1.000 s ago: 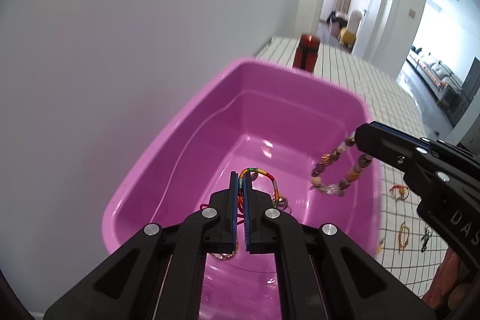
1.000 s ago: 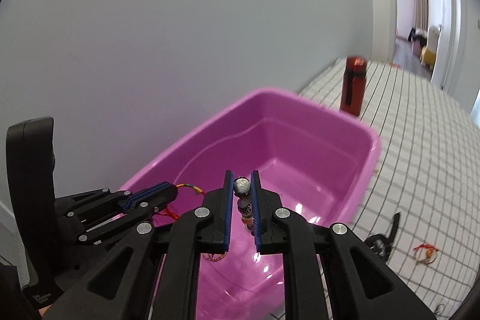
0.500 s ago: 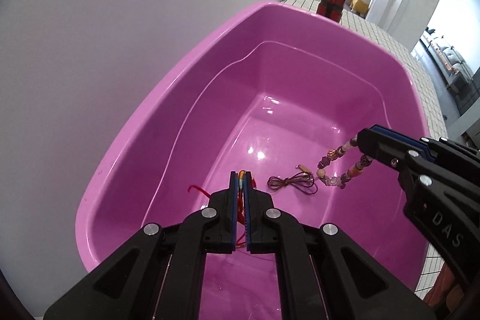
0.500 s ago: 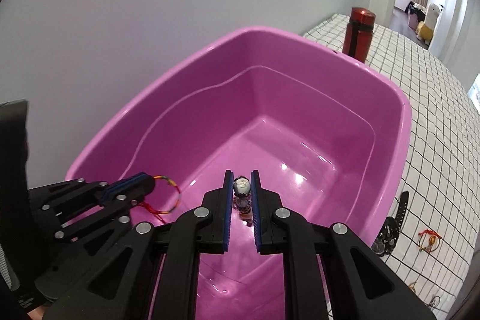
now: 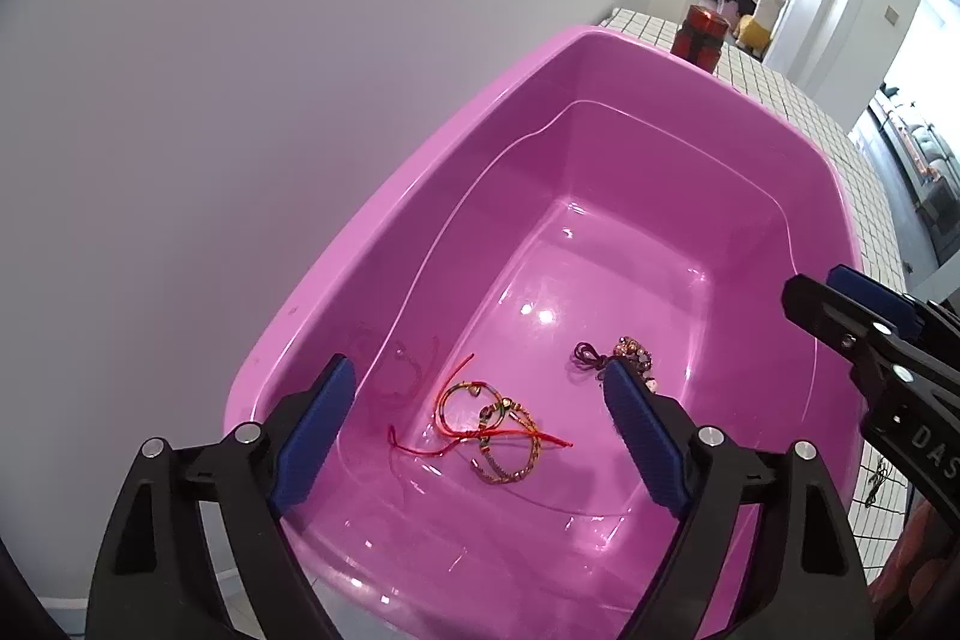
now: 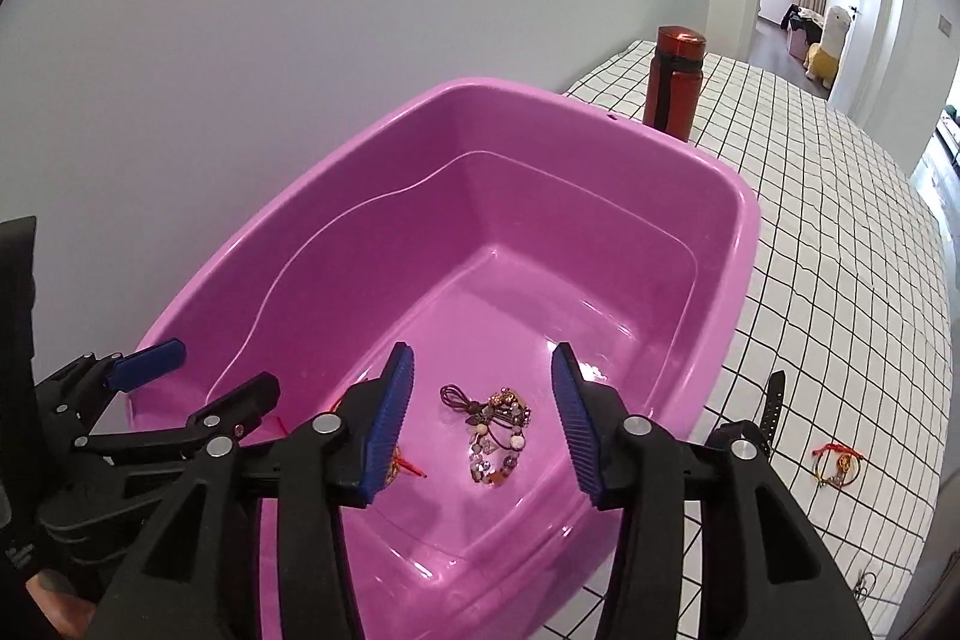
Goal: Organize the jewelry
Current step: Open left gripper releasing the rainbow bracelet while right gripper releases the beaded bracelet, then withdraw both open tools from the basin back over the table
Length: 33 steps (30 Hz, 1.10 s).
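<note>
My left gripper (image 5: 474, 394) and right gripper (image 6: 483, 388), jaws just opened and empty, hover over the pink tub (image 6: 600, 118); cord bracelets (image 5: 498, 424) and beaded bracelet (image 6: 498, 430) lie on its floor.

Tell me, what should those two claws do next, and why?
Probably lift both clear of the pink tub. The left gripper and right gripper have just been opening, with nothing between the jaws; the cord bracelets and beaded bracelet lie on the bottom. Another bracelet waits on the checked cloth.
</note>
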Each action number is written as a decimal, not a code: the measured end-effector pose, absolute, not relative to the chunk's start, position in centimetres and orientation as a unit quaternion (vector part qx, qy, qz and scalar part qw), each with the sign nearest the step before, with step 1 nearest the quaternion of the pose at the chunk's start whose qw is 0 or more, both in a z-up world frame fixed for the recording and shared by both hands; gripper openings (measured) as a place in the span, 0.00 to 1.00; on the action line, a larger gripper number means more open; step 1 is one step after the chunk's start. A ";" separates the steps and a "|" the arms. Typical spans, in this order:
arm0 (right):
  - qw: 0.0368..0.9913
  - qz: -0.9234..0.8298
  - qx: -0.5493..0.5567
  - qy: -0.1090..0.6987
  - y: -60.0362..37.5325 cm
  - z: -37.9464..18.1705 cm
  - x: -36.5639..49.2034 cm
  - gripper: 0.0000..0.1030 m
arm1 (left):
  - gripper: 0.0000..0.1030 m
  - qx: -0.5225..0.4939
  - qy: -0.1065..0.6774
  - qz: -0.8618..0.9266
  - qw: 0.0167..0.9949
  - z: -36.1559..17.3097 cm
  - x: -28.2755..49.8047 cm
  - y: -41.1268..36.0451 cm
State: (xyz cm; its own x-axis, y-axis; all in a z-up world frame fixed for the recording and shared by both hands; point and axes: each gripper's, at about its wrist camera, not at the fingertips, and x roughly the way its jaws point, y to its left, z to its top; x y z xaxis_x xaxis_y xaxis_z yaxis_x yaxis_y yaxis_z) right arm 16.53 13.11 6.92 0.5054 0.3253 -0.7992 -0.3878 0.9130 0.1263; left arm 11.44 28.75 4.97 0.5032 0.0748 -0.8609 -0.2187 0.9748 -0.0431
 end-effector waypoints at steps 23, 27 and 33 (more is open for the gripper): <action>0.874 0.225 -0.005 0.432 7.7 9.5 8.9 0.62 | 0.88 -0.058 0.450 0.110 0.884 8.8 4.4 24.4; 0.871 0.225 0.003 0.437 6.0 9.3 6.9 0.66 | 0.91 -0.056 0.447 0.111 0.886 9.1 2.6 23.0; 0.867 0.217 0.009 0.449 3.3 8.5 3.6 0.69 | 0.93 -0.061 0.449 0.096 0.886 8.7 -0.1 20.1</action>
State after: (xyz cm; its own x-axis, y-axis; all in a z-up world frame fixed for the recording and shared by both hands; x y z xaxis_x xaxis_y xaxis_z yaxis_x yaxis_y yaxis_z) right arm 3.59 3.33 8.53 0.5023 0.3847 -0.7744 -0.3682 0.9055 0.2110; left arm -0.10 20.09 8.75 0.5780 0.1155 -0.8079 -0.2243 0.9743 -0.0212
